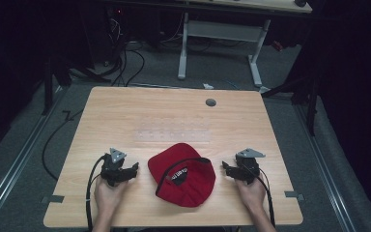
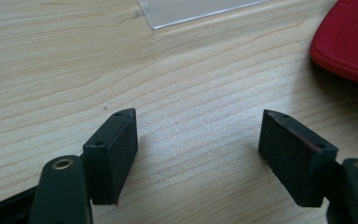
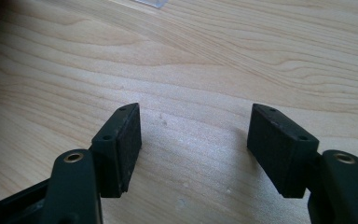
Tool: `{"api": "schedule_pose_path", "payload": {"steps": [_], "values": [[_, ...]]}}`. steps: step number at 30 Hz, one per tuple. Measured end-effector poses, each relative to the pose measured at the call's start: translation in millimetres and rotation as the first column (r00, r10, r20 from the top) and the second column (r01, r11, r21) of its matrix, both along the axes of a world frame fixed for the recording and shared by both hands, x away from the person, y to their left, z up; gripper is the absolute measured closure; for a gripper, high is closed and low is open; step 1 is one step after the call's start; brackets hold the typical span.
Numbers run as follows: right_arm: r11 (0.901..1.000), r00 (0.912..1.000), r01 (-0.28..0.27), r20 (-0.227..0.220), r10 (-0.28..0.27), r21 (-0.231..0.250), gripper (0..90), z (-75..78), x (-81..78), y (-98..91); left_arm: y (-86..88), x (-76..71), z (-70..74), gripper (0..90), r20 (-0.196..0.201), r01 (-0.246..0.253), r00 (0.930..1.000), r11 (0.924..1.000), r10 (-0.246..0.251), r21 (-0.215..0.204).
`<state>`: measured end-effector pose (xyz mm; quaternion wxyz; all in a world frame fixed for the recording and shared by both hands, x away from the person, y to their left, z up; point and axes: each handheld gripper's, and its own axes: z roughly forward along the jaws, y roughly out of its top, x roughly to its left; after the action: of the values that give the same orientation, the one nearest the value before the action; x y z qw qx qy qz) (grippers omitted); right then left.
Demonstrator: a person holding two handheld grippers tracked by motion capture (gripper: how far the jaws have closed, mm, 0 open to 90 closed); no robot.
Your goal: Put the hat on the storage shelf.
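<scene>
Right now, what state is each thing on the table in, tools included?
Left tool: open, holding nothing, beside the cap.
Right tool: open, holding nothing, on the cap's other side.
Red cap: lying between the tools, inside facing up, untouched.
Clear plastic sheet: flat on the table, beyond the cap.
Grey grommet: set into the tabletop.

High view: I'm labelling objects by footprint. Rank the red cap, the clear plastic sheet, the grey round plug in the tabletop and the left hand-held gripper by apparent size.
1. Red cap
2. Clear plastic sheet, faint and only slightly smaller, so unsure
3. Left hand-held gripper
4. Grey round plug
</scene>
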<state>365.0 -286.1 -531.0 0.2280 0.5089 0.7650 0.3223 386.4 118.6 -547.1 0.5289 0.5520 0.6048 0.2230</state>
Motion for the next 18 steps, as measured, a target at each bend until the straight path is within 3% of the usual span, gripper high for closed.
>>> {"api": "schedule_pose_path", "payload": {"steps": [8,18], "values": [[1.0,1.0,0.003,-0.002,-0.003,0.002,35.1,0.0,0.0,0.3,-0.1,-0.1,0.0,28.6,0.0,0.0,1.0,1.0,0.0,0.0],[0.9999,0.9999,-0.012,-0.011,0.012,-0.003,27.8,-0.3,0.4,0.8,-0.5,-0.4,0.0,27.4,-0.001,0.007,1.0,1.0,-0.007,0.001]]}}
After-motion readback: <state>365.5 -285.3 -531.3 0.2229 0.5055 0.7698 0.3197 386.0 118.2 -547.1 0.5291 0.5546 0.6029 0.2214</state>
